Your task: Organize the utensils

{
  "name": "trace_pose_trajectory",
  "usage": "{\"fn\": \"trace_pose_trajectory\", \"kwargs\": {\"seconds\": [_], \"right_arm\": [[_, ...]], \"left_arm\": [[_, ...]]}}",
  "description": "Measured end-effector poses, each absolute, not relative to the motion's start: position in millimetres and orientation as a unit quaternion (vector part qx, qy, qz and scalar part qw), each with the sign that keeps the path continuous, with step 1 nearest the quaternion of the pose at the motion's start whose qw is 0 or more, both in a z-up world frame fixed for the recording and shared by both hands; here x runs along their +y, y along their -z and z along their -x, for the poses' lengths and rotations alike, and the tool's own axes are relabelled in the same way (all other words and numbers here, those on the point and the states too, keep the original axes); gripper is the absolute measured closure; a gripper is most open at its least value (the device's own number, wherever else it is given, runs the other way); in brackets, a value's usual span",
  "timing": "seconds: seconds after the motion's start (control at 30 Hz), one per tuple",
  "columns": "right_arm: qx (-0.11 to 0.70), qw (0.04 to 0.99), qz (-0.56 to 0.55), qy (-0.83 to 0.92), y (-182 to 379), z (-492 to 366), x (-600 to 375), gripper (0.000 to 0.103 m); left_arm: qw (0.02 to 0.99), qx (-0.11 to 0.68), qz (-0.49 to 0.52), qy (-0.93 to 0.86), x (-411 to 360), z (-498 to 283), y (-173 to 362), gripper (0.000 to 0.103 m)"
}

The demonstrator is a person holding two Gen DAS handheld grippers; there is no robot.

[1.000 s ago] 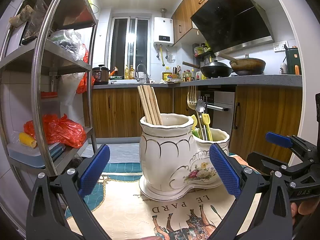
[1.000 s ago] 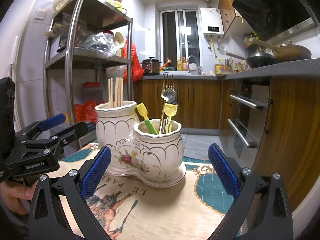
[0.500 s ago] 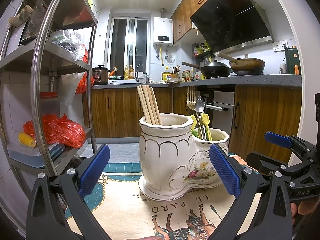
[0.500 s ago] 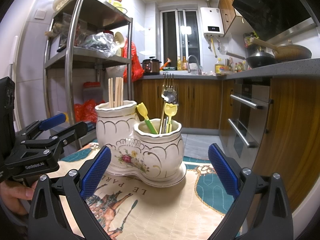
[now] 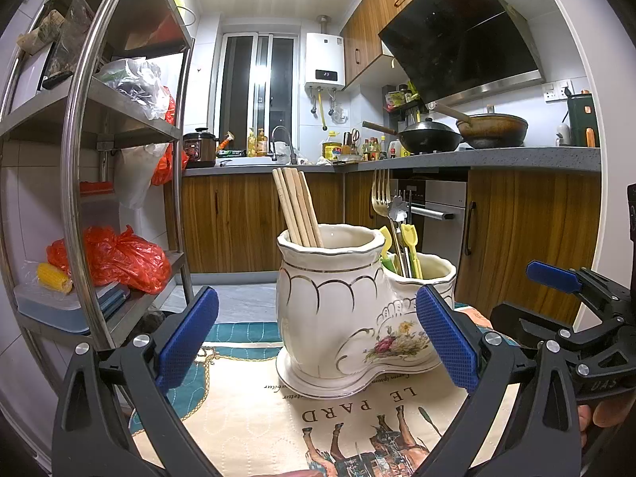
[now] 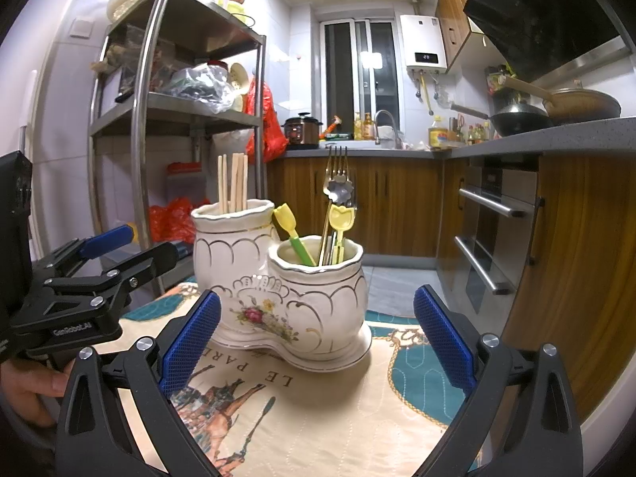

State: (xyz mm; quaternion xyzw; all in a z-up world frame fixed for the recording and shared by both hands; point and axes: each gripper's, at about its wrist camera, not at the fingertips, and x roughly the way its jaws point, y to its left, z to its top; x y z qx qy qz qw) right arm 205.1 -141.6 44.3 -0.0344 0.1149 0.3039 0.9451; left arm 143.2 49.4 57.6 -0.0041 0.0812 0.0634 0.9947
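A white double ceramic utensil holder [image 5: 342, 318] [image 6: 286, 298] with a flower print stands on a printed tablecloth [image 5: 254, 417] [image 6: 318, 417]. Its taller pot holds several wooden chopsticks [image 5: 296, 210] [image 6: 233, 187]. Its lower pot holds a metal fork [image 6: 337, 167], a flower-headed metal spoon [image 6: 338, 190] and yellow tulip-shaped utensils [image 6: 342, 218]. My left gripper [image 5: 316, 342] is open and empty, just in front of the holder. My right gripper [image 6: 316, 338] is open and empty, also in front of it. Each gripper shows in the other's view, the right one [image 5: 576, 318] and the left one [image 6: 91, 278].
A steel shelf rack [image 5: 79, 183] [image 6: 147, 127] with bags and boxes stands to the left of the table. Wooden kitchen cabinets [image 5: 238, 218], an oven [image 6: 489, 230] and a counter with pans [image 5: 457, 135] lie behind and to the right.
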Motion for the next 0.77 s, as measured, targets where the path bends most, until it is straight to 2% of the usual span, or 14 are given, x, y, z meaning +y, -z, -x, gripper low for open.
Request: {"fn": "trace_pose_trajectory", "kwargs": {"seconds": [0.77], "right_arm": [[0.115,0.945,0.033,-0.303,-44.4,-205.2,-141.4,0.006]], "left_arm": [[0.994,0.083,0.006,-0.065,52.2,-143.4,-57.4,0.005]]}}
